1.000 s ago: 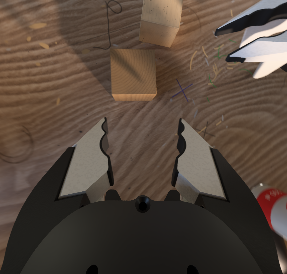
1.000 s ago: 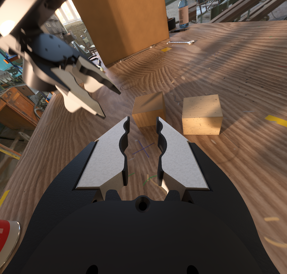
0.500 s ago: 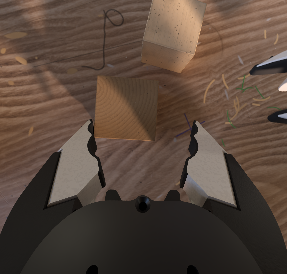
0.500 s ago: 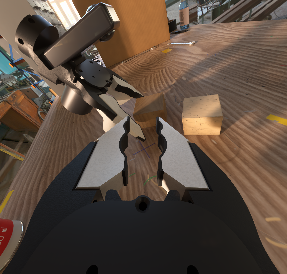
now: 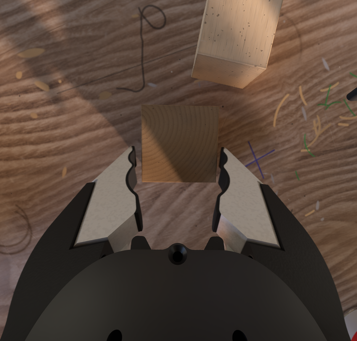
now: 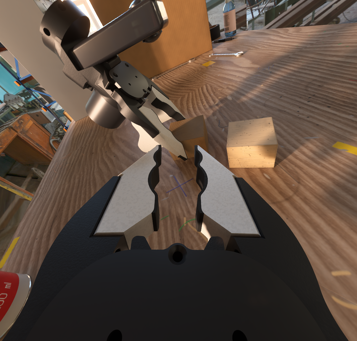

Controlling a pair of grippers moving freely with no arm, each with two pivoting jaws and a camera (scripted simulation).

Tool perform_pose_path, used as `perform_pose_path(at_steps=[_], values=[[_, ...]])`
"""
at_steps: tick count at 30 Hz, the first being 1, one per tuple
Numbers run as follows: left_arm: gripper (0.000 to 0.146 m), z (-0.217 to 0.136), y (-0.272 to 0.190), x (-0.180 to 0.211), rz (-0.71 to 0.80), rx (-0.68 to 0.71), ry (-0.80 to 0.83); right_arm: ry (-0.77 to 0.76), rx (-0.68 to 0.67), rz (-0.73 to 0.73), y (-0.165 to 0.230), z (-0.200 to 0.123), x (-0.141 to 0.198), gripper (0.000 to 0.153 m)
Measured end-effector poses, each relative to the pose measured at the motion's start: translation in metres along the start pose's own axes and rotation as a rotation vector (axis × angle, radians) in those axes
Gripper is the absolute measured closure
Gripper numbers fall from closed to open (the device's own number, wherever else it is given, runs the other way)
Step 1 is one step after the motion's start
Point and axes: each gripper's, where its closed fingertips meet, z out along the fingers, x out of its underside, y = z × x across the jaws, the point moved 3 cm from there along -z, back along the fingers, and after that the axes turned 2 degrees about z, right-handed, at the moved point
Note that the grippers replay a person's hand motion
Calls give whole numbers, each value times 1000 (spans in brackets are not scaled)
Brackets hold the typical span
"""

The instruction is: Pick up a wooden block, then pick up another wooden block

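A darker wooden block [image 5: 179,143] with ring grain sits on the wooden table between the fingers of my left gripper [image 5: 177,151]. The jaws are open and stand close on either side of it; a thin gap shows at the left finger. A pale speckled wooden block [image 5: 237,34] lies just beyond it. In the right wrist view, the left gripper [image 6: 182,137] straddles the darker block [image 6: 195,131], with the pale block [image 6: 251,142] to its right. My right gripper [image 6: 177,147] is open and empty, hovering a short way in front of the darker block.
A red and white can [image 6: 11,300] stands at my right gripper's left. A large brown box [image 6: 154,32], a blue bottle [image 6: 229,17] and a wrench [image 6: 226,54] are at the back. The table's edge [image 6: 48,167] runs along the left. Shavings [image 5: 316,123] lie scattered.
My left gripper came down over the darker block, first opening wider and then narrowing until its fingers flank the block. The right gripper has not moved.
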Motion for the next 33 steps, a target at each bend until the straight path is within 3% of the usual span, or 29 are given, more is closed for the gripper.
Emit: perform_pose_path(at_steps=[2,7,11,20,24,28,30,33], values=[[71,1,0,-1,16,4,24,2,1,-2,0,0,0,119],[71,0,1,-1,58,16,64,2,0,3,0,0,0,119],[71,-7,3,3,64,25,-3,-9,-5,16,-1,-1,0,119],[71,-66,19,1,185,-53,-542,-27,22,74,-9,-3,-13,117],[71,-69,26,12,200,-71,-617,120,159,-27,-32,10,-35,114],[71,-72,29,19,152,-18,-676,427,227,-235,-67,52,-68,109],[71,-73,30,21,144,-7,-696,579,225,-131,-88,78,-75,107],[71,-72,28,24,157,-10,-694,560,21,278,-109,108,-80,112]])
